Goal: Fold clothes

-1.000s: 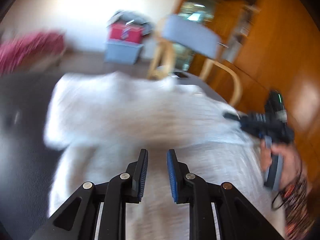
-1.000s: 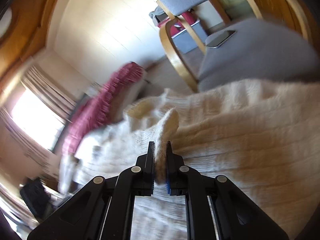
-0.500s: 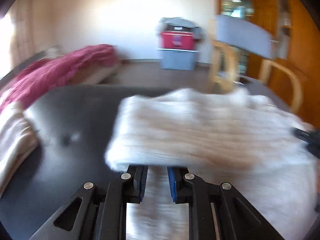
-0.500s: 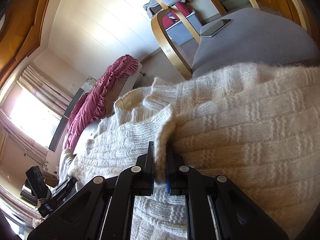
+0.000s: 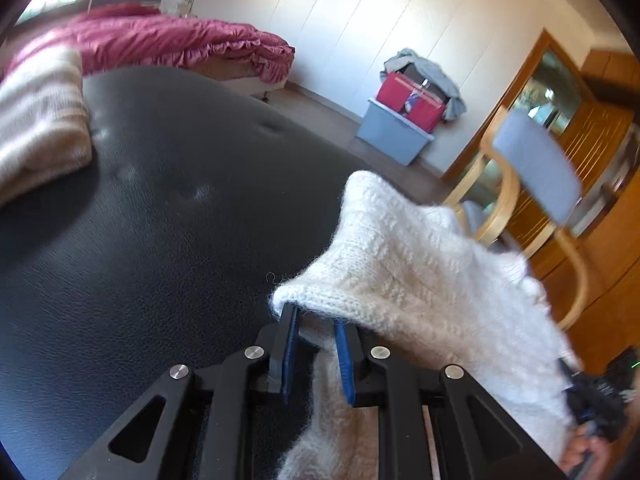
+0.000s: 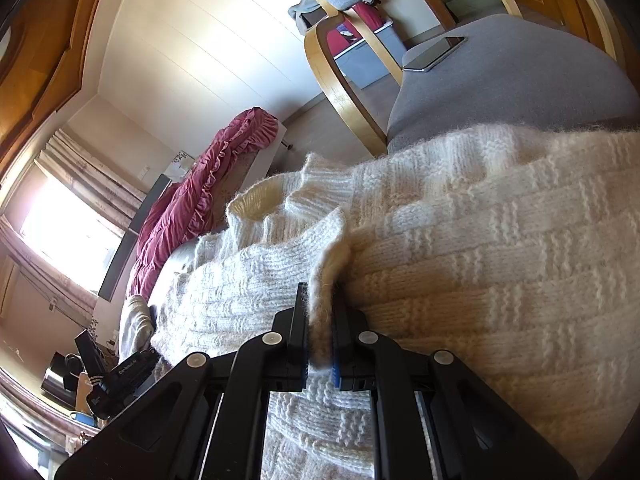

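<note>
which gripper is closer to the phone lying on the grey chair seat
Right. The right gripper, pinching the white sweater, faces the phone just beyond. The left gripper sits over the black surface, farther away.
</note>
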### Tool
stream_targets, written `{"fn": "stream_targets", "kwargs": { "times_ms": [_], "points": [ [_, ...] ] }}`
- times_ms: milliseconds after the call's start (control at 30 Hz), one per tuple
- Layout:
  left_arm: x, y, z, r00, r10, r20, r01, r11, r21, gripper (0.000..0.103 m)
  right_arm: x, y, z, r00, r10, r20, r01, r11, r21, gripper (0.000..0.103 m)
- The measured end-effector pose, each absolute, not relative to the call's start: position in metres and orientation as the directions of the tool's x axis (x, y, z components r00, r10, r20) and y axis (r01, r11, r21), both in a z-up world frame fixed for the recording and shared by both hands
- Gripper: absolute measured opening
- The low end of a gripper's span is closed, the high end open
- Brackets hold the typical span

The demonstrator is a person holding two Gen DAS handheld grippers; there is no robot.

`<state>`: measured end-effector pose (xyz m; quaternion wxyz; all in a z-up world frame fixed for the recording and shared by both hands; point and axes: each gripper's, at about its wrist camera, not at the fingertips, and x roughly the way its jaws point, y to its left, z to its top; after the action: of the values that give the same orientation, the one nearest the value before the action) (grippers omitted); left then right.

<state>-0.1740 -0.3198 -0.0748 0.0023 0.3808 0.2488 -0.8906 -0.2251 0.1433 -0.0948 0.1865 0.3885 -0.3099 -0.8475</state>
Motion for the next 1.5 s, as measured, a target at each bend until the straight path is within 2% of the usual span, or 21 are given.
{"fn": "stream_targets", "kwargs": {
  "times_ms": [67, 133, 233, 267, 367, 500, 633, 733, 833, 900, 967, 1067, 1267, 1433, 1500],
  "points": [
    [-0.172, -0.329, -0.077, -0.704, 0.231, -0.671, 0.196, -0.846, -0.497, 0.018, -0.226, 0.142, -0.095, -0.627, -0.56, -0.541, 0.078, -0.736, 0.672, 0.008],
    [-0.163, -0.339, -0.076, -0.678, 0.229, -0.699, 0.23, -0.836, -0.498, 0.019, -0.227, 0.143, -0.096, -0.626, -0.563, -0.539, 0.078, -0.733, 0.675, 0.008],
    [-0.144, -0.353, -0.069, -0.668, 0.111, -0.736, 0.317, -0.853, -0.416, 0.019, -0.227, 0.144, -0.096, -0.625, -0.565, -0.539, 0.077, -0.731, 0.678, 0.008],
    [-0.135, -0.356, -0.066, -0.672, 0.036, -0.74, 0.38, -0.841, -0.386, 0.019, -0.227, 0.144, -0.096, -0.625, -0.565, -0.539, 0.077, -0.732, 0.677, 0.008],
    [-0.124, -0.355, -0.054, -0.713, -0.009, -0.701, 0.417, -0.809, -0.414, 0.019, -0.226, 0.144, -0.095, -0.626, -0.563, -0.54, 0.076, -0.733, 0.676, 0.008],
    [-0.144, -0.305, -0.024, -0.731, -0.15, -0.665, 0.365, -0.91, -0.197, 0.019, -0.224, 0.136, -0.091, -0.633, -0.52, -0.574, 0.08, -0.781, 0.619, 0.007],
    [-0.165, -0.25, -0.006, -0.798, -0.159, -0.582, 0.251, -0.964, -0.082, 0.021, -0.223, 0.129, -0.087, -0.64, -0.482, -0.599, 0.086, -0.819, 0.567, 0.007],
    [-0.19, -0.215, -0.01, -0.812, -0.199, -0.549, 0.215, -0.976, 0.034, 0.021, -0.222, 0.125, -0.084, -0.645, -0.453, -0.616, 0.087, -0.844, 0.529, 0.007],
    [-0.21, -0.213, -0.034, -0.769, -0.301, -0.564, 0.245, -0.954, 0.174, 0.021, -0.22, 0.117, -0.08, -0.652, -0.407, -0.64, 0.089, -0.879, 0.469, 0.007],
    [-0.234, -0.224, -0.049, -0.706, -0.311, -0.636, 0.261, -0.949, 0.175, 0.021, -0.218, 0.107, -0.077, -0.661, -0.355, -0.661, 0.092, -0.913, 0.399, 0.008],
    [-0.248, -0.244, -0.064, -0.639, -0.236, -0.732, 0.255, -0.963, 0.088, 0.022, -0.216, 0.099, -0.074, -0.668, -0.315, -0.674, 0.094, -0.934, 0.344, 0.008],
    [-0.243, -0.256, -0.062, -0.664, -0.191, -0.723, 0.264, -0.964, 0.012, 0.026, -0.215, 0.095, -0.073, -0.674, -0.284, -0.682, 0.092, -0.948, 0.304, 0.008],
    [-0.242, -0.252, -0.062, -0.664, -0.198, -0.721, 0.258, -0.966, 0.027, 0.026, -0.209, 0.088, -0.067, -0.698, -0.194, -0.689, 0.059, -0.975, 0.214, 0.01],
    [-0.244, -0.262, -0.063, -0.67, -0.172, -0.722, 0.254, -0.967, -0.006, 0.026, -0.204, 0.089, -0.065, -0.695, -0.089, -0.713, -0.002, -0.992, 0.126, 0.026],
    [-0.246, -0.263, -0.063, -0.671, -0.173, -0.721, 0.254, -0.967, -0.005, 0.026, -0.203, 0.09, -0.064, -0.693, -0.06, -0.718, -0.02, -0.995, 0.102, 0.041]
  ]
}}
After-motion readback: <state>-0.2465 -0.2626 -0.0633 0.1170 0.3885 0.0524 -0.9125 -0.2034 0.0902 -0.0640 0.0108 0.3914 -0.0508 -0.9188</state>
